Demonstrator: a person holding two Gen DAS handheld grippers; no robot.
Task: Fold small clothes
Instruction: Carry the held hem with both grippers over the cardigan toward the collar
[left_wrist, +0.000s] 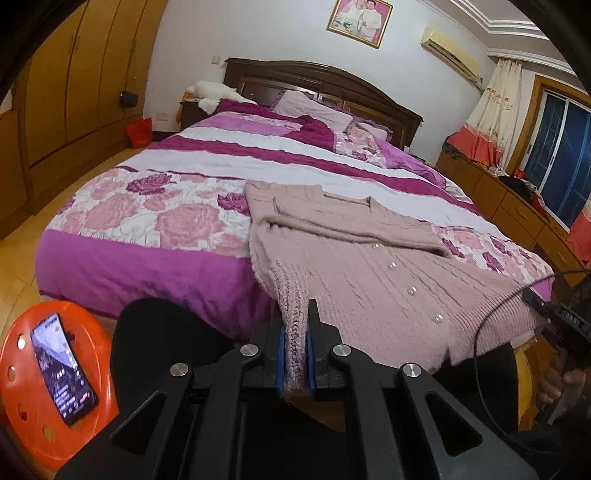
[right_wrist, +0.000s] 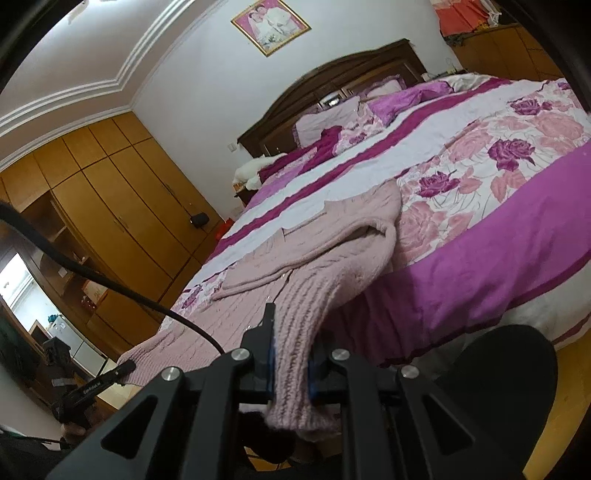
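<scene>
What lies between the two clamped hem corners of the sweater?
Only the sweater's own buttoned hem, stretched along the bed edge from left hand-held gripper to right hand-held gripper; left wrist view.

Even, soft indoor light, no hard shadows. Window (left_wrist: 561, 147) at 2 o'clock dark. Heavy fisheye bending; black vignette at corners. Slight softness throughout.

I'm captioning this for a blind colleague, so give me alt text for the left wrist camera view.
The left gripper is shut on the hem corner of a pink knitted cardigan that lies buttoned, sleeves folded across, on a bed with a purple floral quilt. To the left, a phone rests on an orange stool; a wooden wardrobe lines the wall.
</scene>
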